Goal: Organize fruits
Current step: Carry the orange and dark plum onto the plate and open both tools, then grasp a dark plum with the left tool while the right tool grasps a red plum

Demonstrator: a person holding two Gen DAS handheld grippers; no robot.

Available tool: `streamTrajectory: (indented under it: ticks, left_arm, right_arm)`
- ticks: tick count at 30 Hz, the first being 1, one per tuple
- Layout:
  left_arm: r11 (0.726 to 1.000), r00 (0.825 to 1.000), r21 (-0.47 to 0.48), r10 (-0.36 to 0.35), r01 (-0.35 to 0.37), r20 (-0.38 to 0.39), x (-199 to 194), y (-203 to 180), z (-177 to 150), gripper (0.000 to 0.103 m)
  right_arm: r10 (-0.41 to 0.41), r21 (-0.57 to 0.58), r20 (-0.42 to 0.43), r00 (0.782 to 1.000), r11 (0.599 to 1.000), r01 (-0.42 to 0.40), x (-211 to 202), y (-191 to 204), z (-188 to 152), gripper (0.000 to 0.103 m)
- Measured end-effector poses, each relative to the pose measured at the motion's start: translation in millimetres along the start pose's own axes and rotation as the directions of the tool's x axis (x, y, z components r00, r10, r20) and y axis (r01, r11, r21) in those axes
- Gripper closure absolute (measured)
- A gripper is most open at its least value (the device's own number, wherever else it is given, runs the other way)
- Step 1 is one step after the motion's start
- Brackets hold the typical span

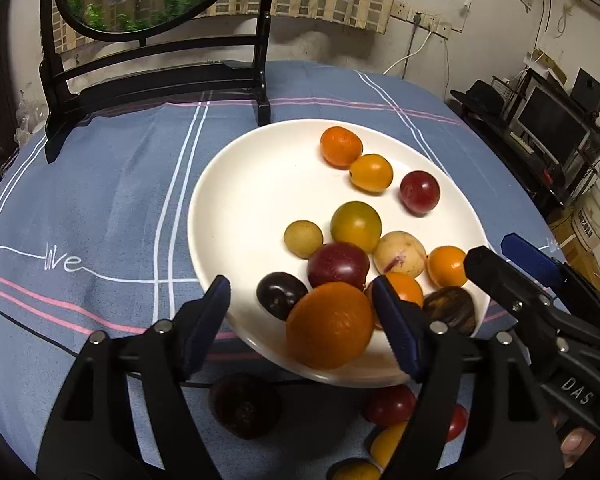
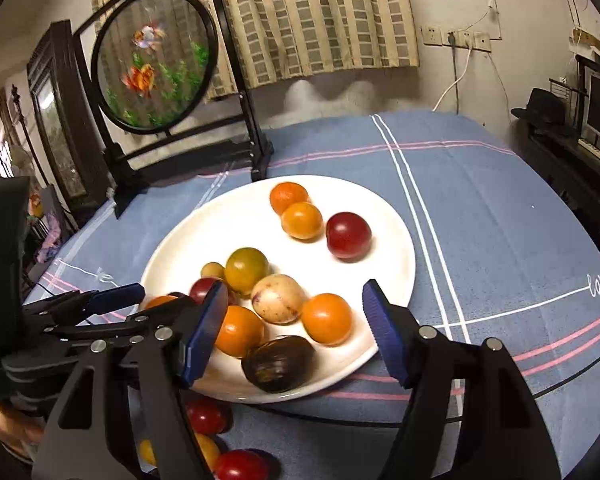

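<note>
Left wrist view: the large orange is seen on the near rim of the white plate, between the wide-apart jaws of the left gripper, untouched by them; being round, it shows no long axis. The right gripper is also held open and empty above the dark oval fruit, whose long axis runs across the jaws. Loose fruits are left on the bench, nearer than the plate.

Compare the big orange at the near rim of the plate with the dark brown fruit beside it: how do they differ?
The big orange is bright and round; the dark brown fruit is dull, streaked and egg-shaped. The orange is the larger, and sits between the open left tongs; the brown fruit lies between the open right tongs. Both rest on the white plate.
</note>
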State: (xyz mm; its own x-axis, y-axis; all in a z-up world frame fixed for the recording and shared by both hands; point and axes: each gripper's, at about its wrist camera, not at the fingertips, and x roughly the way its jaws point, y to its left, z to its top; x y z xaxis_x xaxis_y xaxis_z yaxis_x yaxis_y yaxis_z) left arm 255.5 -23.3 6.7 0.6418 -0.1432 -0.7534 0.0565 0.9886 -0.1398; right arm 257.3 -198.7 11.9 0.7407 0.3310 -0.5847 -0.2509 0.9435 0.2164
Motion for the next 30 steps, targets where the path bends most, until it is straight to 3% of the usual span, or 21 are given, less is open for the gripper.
streamTrajectory:
  ticks: [4, 8, 15, 25, 30]
  left_arm:
    - [1.0, 0.998, -0.018, 0.012, -0.011, 0.06, -22, 7, 1, 0.019]
    - [0.999, 0.997, -0.019, 0.031, -0.029, 0.072, -36, 13, -6, 0.019]
    - [0.998, 0.997, -0.025, 0.052, -0.051, 0.063, -45, 23, -26, 0.019]
    - [0.99, 0.995, 0.096, 0.102, -0.103, 0.024, -40, 28, -55, 0.016]
    - [0.99, 0.996, 0.11, 0.087, -0.084, -0.019, -30, 27, -60, 0.016]
  right_arm:
    - [0.007, 0.01, -0.004, 1.0, 1.0, -0.007, -6, -3, -1, 0.033]
    - [0.018, 0.029, -0.017, 1.0, 0.999, -0.018, -12, -6, -2, 0.033]
    - [0.033, -0.034, -0.036, 0.999, 0.999, -0.035, -27, -2, -17, 0.033]
    - [0.021, -0.211, -0.133, 0.991, 0.976, -0.049, -37, 16, -40, 0.033]
    - [0.029, -0.233, -0.147, 0.989, 0.971, -0.063, -35, 22, -42, 0.033]
